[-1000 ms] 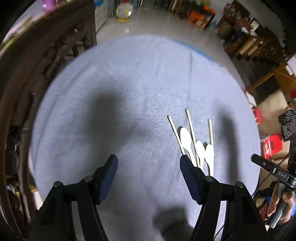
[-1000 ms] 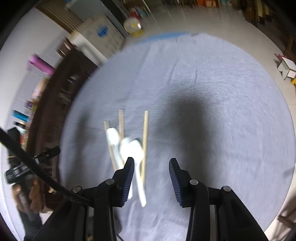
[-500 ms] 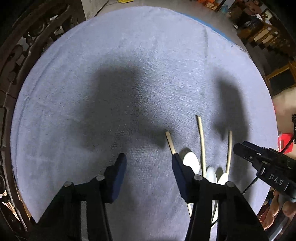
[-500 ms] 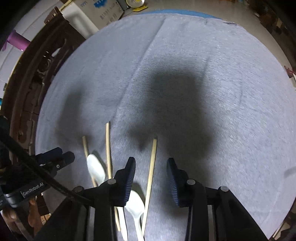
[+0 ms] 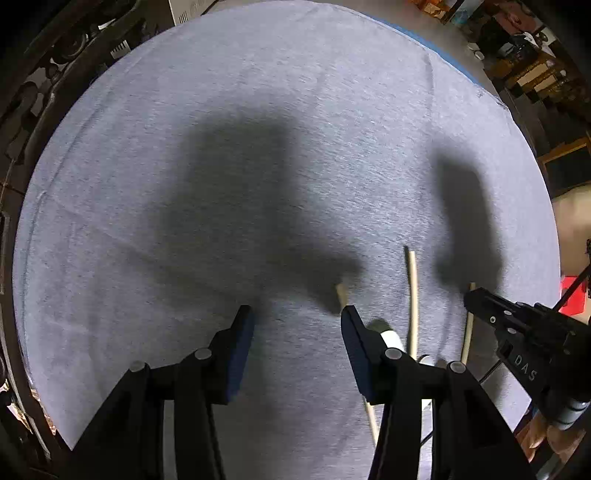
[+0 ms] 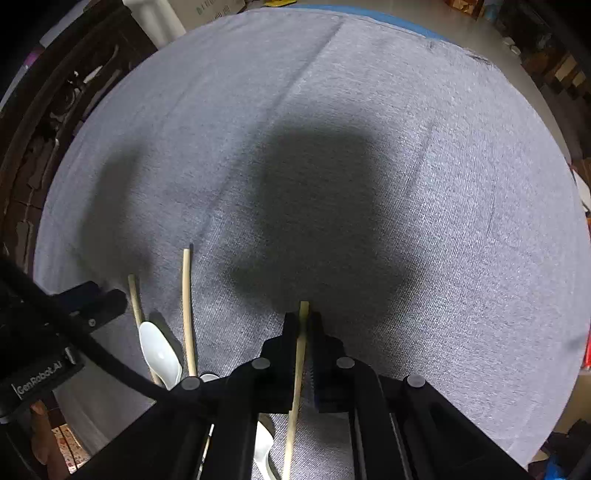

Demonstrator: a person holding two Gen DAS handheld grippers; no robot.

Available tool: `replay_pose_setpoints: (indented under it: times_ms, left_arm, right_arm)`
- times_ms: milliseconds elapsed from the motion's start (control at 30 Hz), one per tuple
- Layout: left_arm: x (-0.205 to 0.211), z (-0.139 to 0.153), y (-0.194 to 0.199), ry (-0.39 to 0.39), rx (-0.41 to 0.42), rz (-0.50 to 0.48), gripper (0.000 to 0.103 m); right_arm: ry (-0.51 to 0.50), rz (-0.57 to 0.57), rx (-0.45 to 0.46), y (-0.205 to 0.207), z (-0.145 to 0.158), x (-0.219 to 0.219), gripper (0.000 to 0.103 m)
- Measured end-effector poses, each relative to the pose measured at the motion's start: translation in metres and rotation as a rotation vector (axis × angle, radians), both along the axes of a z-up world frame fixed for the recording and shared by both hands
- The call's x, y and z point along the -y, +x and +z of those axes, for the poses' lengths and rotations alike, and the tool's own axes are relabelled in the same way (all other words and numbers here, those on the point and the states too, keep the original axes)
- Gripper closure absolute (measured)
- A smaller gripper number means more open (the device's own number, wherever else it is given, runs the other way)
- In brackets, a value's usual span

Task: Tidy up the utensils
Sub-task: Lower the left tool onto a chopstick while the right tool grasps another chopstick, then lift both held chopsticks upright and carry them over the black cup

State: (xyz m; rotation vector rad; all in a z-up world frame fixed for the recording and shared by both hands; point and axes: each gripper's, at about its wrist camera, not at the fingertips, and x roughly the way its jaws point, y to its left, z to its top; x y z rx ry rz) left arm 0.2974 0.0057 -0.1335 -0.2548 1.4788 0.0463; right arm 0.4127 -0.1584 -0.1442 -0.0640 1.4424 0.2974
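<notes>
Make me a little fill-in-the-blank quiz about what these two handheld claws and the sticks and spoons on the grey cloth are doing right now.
1. The right gripper is clamped on a ____.
2. The left gripper has its jaws ____, with only cloth between them.
3. The utensils lie on a ____ tablecloth.
4. The white spoon lies between two loose ____.

Missing words: chopstick; open; grey; chopsticks

Cluttered furniture storeroom or workshop

A round table under a grey cloth (image 5: 258, 110), carved dark-wood chairs (image 6: 48, 122), stacked wooden furniture (image 5: 535, 70), cardboard boxes (image 6: 207, 9) on a tiled floor.
</notes>
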Motion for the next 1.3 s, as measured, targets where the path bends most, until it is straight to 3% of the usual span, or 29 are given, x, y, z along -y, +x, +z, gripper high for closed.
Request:
replay_pose_setpoints:
  times_ms: [300, 333, 433, 667, 833, 1000, 1067, 1167, 1300]
  left_arm:
    - [0.013, -0.004, 0.013, -0.04, -0.032, 0.069, 0.06]
    - [0.015, -0.004, 0.015, -0.042, -0.032, 0.076, 0.066]
    - [0.024, -0.008, 0.018, -0.03, -0.048, 0.084, 0.096]
    - [0.031, -0.008, 0.021, -0.043, -0.021, 0.057, 0.099]
    - [0.021, 0.005, 0.015, -0.039, 0.051, 0.052, 0.099]
    - [0.006, 0.041, 0.021, 0.023, 0.204, 0.089, 0.099]
    - [0.003, 0.059, 0.02, 0.035, 0.293, 0.101, 0.099]
    - [0.004, 0.091, 0.019, 0.125, 0.491, 0.109, 0.099]
    - [-0.001, 0.105, 0.003, 0.2, 0.67, 0.124, 0.099]
  right_arm:
    - [0.063, -0.011, 0.018, -0.006, 0.003, 0.024, 0.097]
    - [0.067, -0.012, 0.019, -0.008, 0.004, 0.028, 0.097]
    - [0.078, -0.014, 0.02, -0.008, 0.003, 0.036, 0.097]
    - [0.113, -0.033, 0.038, -0.012, 0.008, 0.045, 0.097]
    - [0.147, -0.062, 0.074, -0.019, 0.009, 0.055, 0.097]
    - [0.168, -0.1, 0.176, -0.019, 0.036, 0.065, 0.097]
    - [0.182, -0.12, 0.265, -0.017, 0.057, 0.068, 0.097]
    - [0.18, -0.139, 0.417, -0.021, 0.082, 0.071, 0.097]
    - [0.145, -0.148, 0.608, -0.036, 0.104, 0.069, 0.097]
